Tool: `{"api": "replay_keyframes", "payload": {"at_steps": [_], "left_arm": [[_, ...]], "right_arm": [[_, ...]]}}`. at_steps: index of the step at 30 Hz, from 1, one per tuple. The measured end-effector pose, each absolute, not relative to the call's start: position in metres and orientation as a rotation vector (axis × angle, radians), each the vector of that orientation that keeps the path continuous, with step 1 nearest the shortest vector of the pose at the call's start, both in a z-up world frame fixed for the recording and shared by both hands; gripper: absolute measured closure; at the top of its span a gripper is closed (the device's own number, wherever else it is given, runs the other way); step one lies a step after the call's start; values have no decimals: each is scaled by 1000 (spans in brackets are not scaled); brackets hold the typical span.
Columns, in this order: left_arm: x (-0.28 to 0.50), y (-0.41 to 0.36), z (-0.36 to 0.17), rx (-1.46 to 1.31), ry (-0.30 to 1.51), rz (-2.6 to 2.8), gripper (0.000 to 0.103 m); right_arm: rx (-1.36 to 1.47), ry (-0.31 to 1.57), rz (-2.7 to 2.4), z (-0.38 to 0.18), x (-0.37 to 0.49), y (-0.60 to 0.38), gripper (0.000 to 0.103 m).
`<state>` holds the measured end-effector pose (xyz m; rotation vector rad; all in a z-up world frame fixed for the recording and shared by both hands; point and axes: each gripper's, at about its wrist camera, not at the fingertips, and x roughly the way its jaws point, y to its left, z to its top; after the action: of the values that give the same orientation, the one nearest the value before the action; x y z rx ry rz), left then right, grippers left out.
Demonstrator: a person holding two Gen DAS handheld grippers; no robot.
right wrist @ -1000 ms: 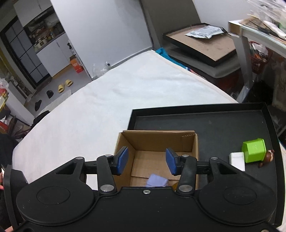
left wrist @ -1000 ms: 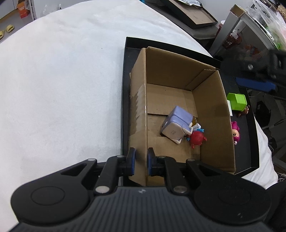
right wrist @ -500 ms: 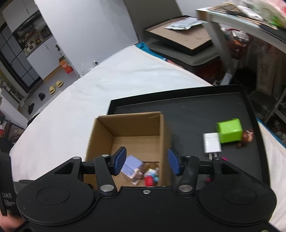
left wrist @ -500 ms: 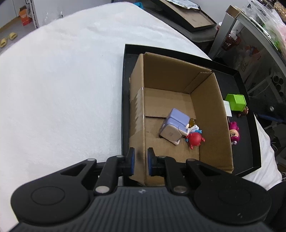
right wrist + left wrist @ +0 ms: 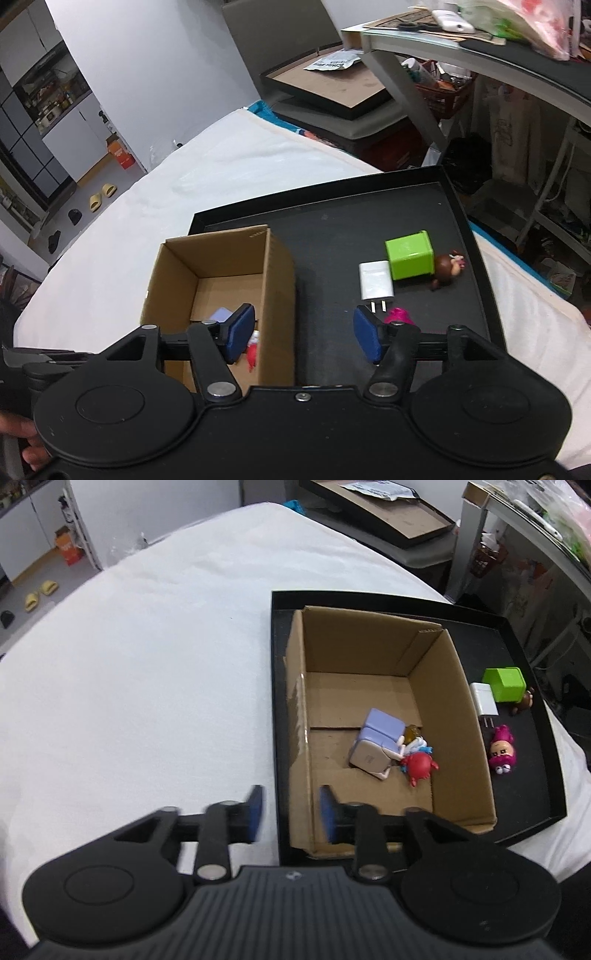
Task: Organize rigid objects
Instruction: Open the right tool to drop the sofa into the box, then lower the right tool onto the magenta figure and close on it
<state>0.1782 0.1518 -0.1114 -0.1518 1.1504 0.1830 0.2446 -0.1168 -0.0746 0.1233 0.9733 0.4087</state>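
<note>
An open cardboard box (image 5: 301,709) (image 5: 277,280) stands on a black tray (image 5: 517,797) (image 5: 332,236). Inside lie a lilac block (image 5: 378,734), a red crab toy (image 5: 419,766) and small figures. On the tray right of the box are a green cube (image 5: 506,683) (image 5: 410,254), a white charger (image 5: 484,699) (image 5: 375,280), a brown figure (image 5: 447,267) and a pink doll (image 5: 501,751) (image 5: 397,315). My left gripper (image 5: 290,814) is open astride the box's near left wall. My right gripper (image 5: 303,334) is open and empty above the tray, beside the pink doll.
The tray lies on a white cloth-covered surface (image 5: 147,664). A grey table (image 5: 480,48) with clutter and a framed board (image 5: 332,88) stand behind. The tray's right edge (image 5: 469,236) is near the cloth's edge.
My left gripper has opened, letting go of the box wall. My right gripper has swung right from over the box to over the tray and opened wider.
</note>
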Motion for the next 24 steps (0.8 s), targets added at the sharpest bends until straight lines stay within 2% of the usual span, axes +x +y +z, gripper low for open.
{"api": "replay_keyframes", "payload": {"at_steps": [1, 4, 7, 16, 24], "left_arm": [[177, 150, -109, -146, 1140, 185, 53], [176, 144, -105, -116, 1116, 185, 41], [176, 136, -104, -85, 1105, 179, 34], [177, 125, -108, -58, 1092, 195, 29], [177, 123, -107, -48, 1085, 228, 27]], "right_arm": [[125, 972, 406, -76, 244, -121, 39], [138, 968, 393, -80, 241, -132, 36], [156, 972, 381, -86, 240, -142, 33], [157, 963, 356, -109, 234, -163, 18], [170, 990, 328, -140, 234, -180, 17]]}}
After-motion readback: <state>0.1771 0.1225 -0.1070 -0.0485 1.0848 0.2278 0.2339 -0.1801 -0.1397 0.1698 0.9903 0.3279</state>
